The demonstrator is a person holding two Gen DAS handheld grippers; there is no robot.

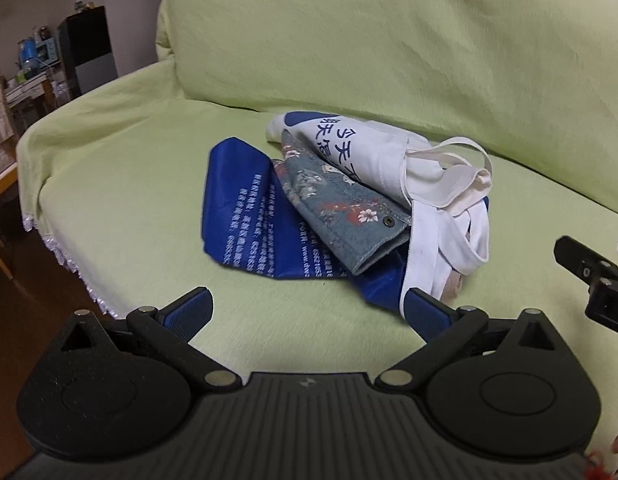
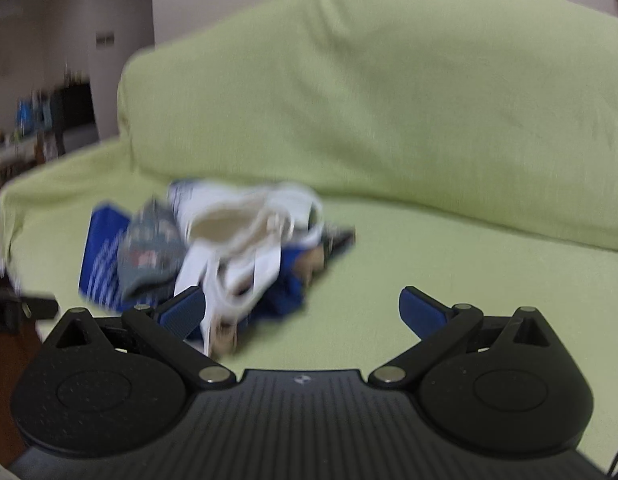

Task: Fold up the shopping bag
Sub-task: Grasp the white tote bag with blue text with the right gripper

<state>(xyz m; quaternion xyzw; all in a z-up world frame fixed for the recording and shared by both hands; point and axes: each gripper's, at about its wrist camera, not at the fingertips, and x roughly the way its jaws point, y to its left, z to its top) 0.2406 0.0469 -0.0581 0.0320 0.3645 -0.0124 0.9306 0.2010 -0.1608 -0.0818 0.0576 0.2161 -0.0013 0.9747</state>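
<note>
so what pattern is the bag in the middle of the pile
Grey-blue floral, clearest in the left wrist view.

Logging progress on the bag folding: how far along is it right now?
Nothing looks folded: the white bag, floral bag and blue bag lie in a loose heap on the green sofa cover. Nothing is in hand; the left hand-held gripper and right hand-held gripper are open and empty. All folding remains.

Supporting surface: sofa seat (image 1: 129, 200) under a light green cover (fringed at the front edge). Lying directly on it: a blue printed bag (image 1: 245, 220), partly overlaid by a floral bag (image 1: 333, 204) and a white bag (image 1: 373, 156).
</note>
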